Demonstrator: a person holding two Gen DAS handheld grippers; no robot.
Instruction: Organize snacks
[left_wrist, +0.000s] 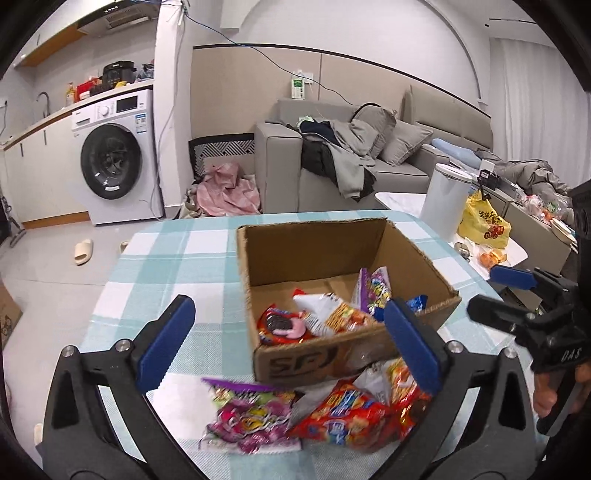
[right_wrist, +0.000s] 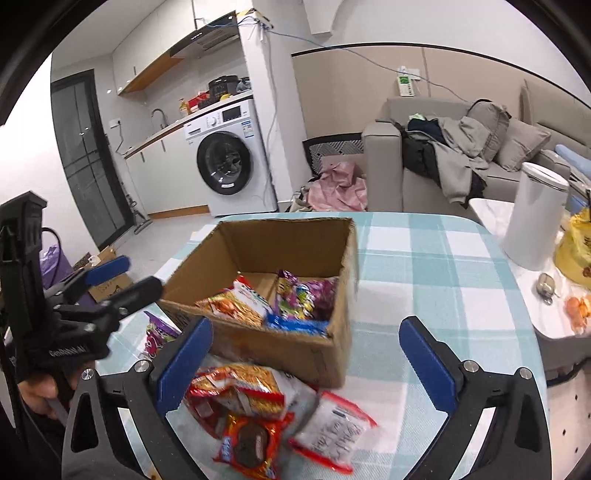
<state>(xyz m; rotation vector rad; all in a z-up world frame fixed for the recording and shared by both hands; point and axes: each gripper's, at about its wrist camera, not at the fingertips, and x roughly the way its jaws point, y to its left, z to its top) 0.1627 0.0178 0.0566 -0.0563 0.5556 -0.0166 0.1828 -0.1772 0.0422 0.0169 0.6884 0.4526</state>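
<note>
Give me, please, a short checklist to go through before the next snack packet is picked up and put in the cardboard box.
1. Left gripper open and holding nothing: ok.
2. Right gripper open and holding nothing: ok.
3. Cardboard box open at the top, with free floor at its far end: ok.
4. Packets left on the checked tablecloth in front of the box: ok; the purple candy packet and the chocolate pie packet lie within view.
5. Packets apart enough to grip one alone: not ok; the red ones overlap.
6. Grippers clear of each other: cannot tell; each shows at the edge of the other's view.
</note>
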